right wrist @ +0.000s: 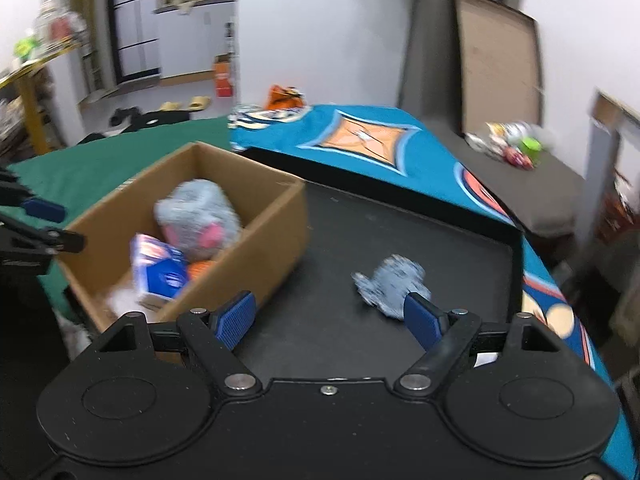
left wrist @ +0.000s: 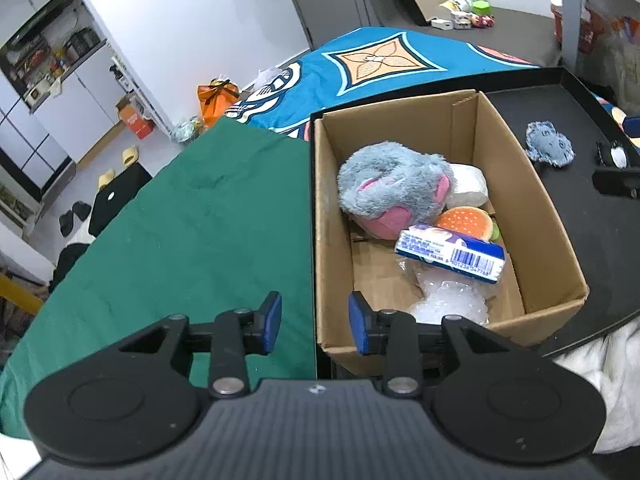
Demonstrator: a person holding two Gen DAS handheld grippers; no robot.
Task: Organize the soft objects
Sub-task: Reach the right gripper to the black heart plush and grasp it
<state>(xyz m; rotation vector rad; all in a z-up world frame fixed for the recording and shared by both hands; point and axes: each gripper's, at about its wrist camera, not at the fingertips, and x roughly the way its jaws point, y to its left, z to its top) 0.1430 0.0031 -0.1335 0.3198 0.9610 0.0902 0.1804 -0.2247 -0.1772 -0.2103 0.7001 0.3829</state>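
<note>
A cardboard box [left wrist: 532,216] [right wrist: 256,256] stands on a black tray [left wrist: 560,120] [right wrist: 400,220]. Inside lie a grey plush [left wrist: 392,184] [right wrist: 196,216], a blue tissue pack [left wrist: 448,252] [right wrist: 160,272], an orange sponge-like toy [left wrist: 466,220], a white soft item [left wrist: 468,184] and bubble wrap [left wrist: 452,304]. A small grey-blue plush [left wrist: 550,144] [right wrist: 392,284] lies on the tray right of the box. My left gripper [left wrist: 314,322] is open and empty, straddling the box's near left corner. My right gripper [right wrist: 330,320] is open and empty, just short of the small plush.
The tray rests on a table with a green cloth [left wrist: 180,240] at the left and a teal patterned cloth [left wrist: 380,60] [right wrist: 380,140] beyond. Clutter sits on a dark surface [right wrist: 512,148] at the far right. Floor items lie past the table's left edge.
</note>
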